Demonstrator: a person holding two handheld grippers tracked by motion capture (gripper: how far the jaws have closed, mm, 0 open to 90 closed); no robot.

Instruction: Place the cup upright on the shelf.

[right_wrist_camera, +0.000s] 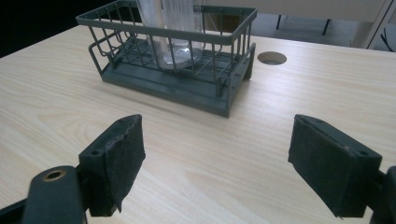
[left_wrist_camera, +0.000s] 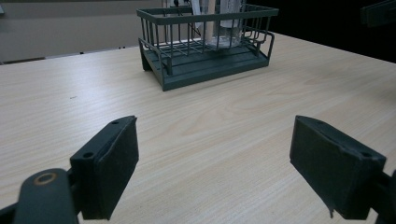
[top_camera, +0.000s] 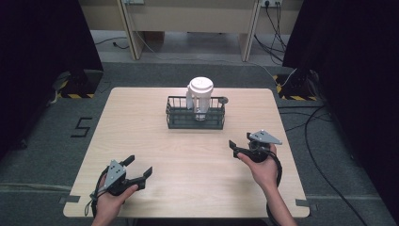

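Observation:
A dark green wire basket (top_camera: 195,115) (left_wrist_camera: 205,44) (right_wrist_camera: 173,60) stands at the table's far middle. A white lidded jug with a handle (top_camera: 200,96) stands upright inside it; its clear base (right_wrist_camera: 180,53) shows through the wires. My left gripper (top_camera: 139,167) (left_wrist_camera: 215,170) rests near the front left of the table, open, with nothing between its pads. My right gripper (top_camera: 240,145) (right_wrist_camera: 217,163) hovers at the right, nearer the basket, also open and holding nothing. Both point toward the basket.
The light wooden table (top_camera: 188,183) has a round cable hole (right_wrist_camera: 272,58) just right of the basket. Dark curtains flank the scene, cables lie on the floor at right, and desk legs stand behind the table.

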